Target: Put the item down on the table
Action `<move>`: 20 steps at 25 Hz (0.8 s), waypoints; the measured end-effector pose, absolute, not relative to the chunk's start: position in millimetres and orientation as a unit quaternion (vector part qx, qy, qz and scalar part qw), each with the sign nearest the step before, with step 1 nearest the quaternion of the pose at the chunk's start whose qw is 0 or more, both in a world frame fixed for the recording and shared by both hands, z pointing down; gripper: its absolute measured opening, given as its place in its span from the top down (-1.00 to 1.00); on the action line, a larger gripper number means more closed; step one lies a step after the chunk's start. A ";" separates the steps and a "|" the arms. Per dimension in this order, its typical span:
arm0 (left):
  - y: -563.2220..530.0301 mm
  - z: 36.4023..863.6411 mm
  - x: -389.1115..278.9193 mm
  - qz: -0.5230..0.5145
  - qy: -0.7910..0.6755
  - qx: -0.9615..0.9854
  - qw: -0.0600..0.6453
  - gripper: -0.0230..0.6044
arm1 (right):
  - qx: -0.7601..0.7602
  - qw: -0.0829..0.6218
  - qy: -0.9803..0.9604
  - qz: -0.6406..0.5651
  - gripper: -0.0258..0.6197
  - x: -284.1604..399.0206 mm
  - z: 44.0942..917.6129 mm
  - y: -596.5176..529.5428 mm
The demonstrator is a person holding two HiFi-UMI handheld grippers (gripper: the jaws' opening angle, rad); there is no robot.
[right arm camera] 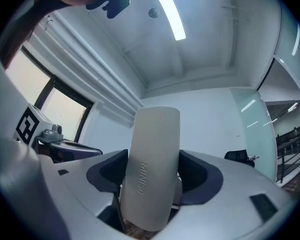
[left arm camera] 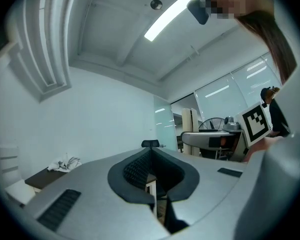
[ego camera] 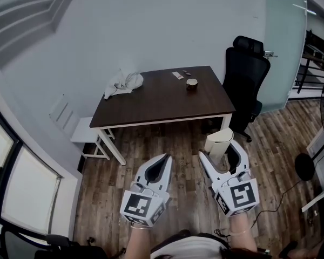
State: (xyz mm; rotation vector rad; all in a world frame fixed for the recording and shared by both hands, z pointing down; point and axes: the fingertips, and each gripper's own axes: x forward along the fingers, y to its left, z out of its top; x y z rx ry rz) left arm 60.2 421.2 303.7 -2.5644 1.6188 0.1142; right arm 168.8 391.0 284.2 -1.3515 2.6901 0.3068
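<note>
My right gripper [ego camera: 220,149] is shut on a cream-white rounded case [ego camera: 218,141], held upright above the wooden floor, short of the table. In the right gripper view the case [right arm camera: 152,169] fills the gap between the jaws and carries grey lettering down its side. My left gripper [ego camera: 165,159] hangs beside it at the same height, shut, with nothing between its jaws. The dark brown table [ego camera: 162,99] with white legs stands ahead of both grippers, a good way off.
On the table lie a crumpled white cloth [ego camera: 124,83] at the back left, a small round object [ego camera: 191,83] and two small flat pieces [ego camera: 177,75]. A black office chair [ego camera: 245,74] stands at the table's right end. A low white stool [ego camera: 89,136] sits left of the table.
</note>
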 end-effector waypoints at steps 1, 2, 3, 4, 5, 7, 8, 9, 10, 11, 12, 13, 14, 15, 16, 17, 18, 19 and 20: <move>415.8 304.2 55.1 0.039 0.530 -0.846 0.054 0.87 | -0.446 0.056 0.887 0.102 -0.06 161.9 283.5 385.8; 410.5 303.8 50.2 0.040 0.527 -0.847 0.054 0.87 | -0.446 0.054 0.887 0.102 -0.06 155.4 282.6 380.6; 405.0 302.5 45.9 0.041 0.526 -0.848 0.053 0.87 | -0.447 0.052 0.887 0.103 -0.06 149.9 281.8 375.4; 399.2 301.0 42.1 0.042 0.524 -0.849 0.052 0.87 | -0.448 0.049 0.887 0.104 -0.06 145.3 281.2 370.3; 393.2 299.8 38.4 0.044 0.524 -0.849 0.051 0.87 | -0.448 0.046 0.886 0.106 -0.06 141.4 281.3 365.1; 380.9 299.8 31.1 0.047 0.523 -0.849 0.046 0.87 | -0.450 0.039 0.886 0.107 -0.06 134.4 283.2 355.1; 374.9 301.2 28.0 0.048 0.522 -0.851 0.044 0.87 | -0.451 0.036 0.885 0.106 -0.06 131.3 284.5 350.4; 369.3 303.3 25.6 0.049 0.519 -0.852 0.042 0.87 | -0.452 0.033 0.885 0.104 -0.06 128.7 286.0 345.8; 364.0 305.1 23.8 0.048 0.517 -0.854 0.039 0.87 | -0.454 0.030 0.885 0.103 -0.06 126.7 287.8 340.8; 358.3 306.1 22.4 0.048 0.516 -0.855 0.035 0.87 | -0.455 0.026 0.885 0.100 -0.06 124.9 289.7 334.8; 351.6 306.6 21.1 0.048 0.514 -0.856 0.032 0.87 | -0.456 0.023 0.884 0.098 -0.06 122.8 291.8 327.4; 344.1 307.3 19.6 0.049 0.513 -0.857 0.029 0.87 | -0.456 0.020 0.884 0.097 -0.06 120.3 294.1 319.0; 336.2 308.5 18.2 0.049 0.512 -0.857 0.027 0.87 | -0.456 0.016 0.885 0.095 -0.06 117.5 296.8 310.3; 328.0 310.4 17.3 0.048 0.510 -0.858 0.025 0.87 | -0.456 0.013 0.885 0.095 -0.05 115.0 299.6 301.8; 319.1 312.7 16.9 0.046 0.509 -0.859 0.022 0.87 | -0.456 0.009 0.885 0.094 -0.05 113.0 302.1 293.2; 309.4 314.8 16.6 0.044 0.507 -0.860 0.020 0.87 | -0.456 0.006 0.885 0.094 -0.05 111.1 304.1 284.1; 299.2 316.6 15.8 0.042 0.506 -0.861 0.018 0.87 | -0.457 0.005 0.885 0.094 -0.05 109.1 305.6 274.5; 288.9 318.2 14.6 0.041 0.506 -0.862 0.016 0.87 | -0.456 0.004 0.885 0.093 -0.05 106.9 307.2 264.7; 278.9 319.6 13.4 0.041 0.506 -0.862 0.014 0.87 | -0.456 0.003 0.885 0.091 -0.05 105.0 308.8 254.8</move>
